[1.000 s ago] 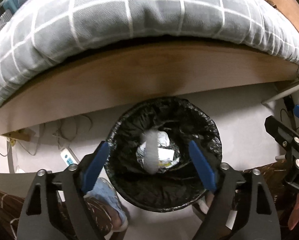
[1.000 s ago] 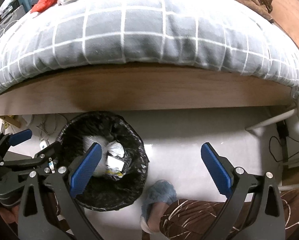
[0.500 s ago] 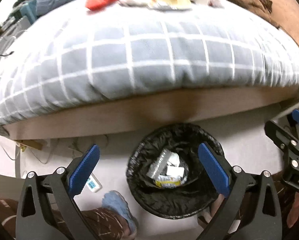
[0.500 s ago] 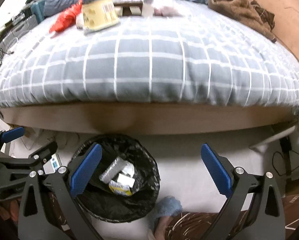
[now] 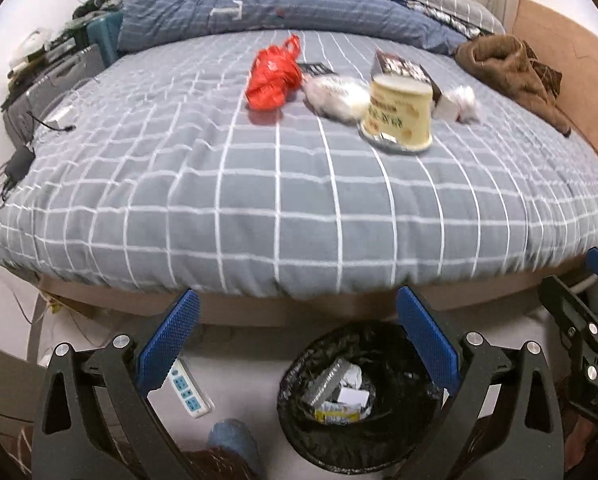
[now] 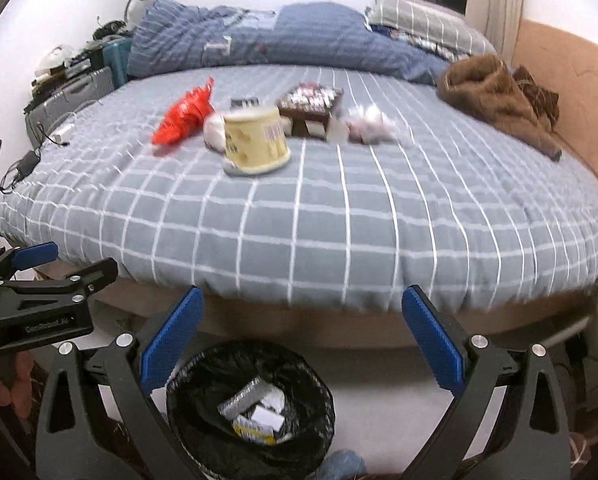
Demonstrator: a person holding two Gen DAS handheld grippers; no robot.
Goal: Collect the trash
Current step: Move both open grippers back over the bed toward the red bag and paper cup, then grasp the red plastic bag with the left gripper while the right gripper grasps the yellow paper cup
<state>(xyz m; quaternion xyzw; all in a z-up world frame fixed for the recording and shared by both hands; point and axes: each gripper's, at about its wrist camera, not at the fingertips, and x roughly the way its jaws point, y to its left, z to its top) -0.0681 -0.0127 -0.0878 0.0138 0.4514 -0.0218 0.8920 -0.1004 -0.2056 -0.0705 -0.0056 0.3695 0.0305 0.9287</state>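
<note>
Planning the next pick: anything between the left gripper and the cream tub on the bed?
Nothing visible. The left gripper is open and empty over the trash bin; bare checked quilt lies between it and the cream tub, the nearest trash.

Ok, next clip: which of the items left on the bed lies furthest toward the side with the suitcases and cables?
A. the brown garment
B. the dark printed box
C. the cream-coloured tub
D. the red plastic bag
D: the red plastic bag sits on the suitcase side of the litter cluster, with the cream tub, dark box and brown garment all further toward the opposite side.
</note>
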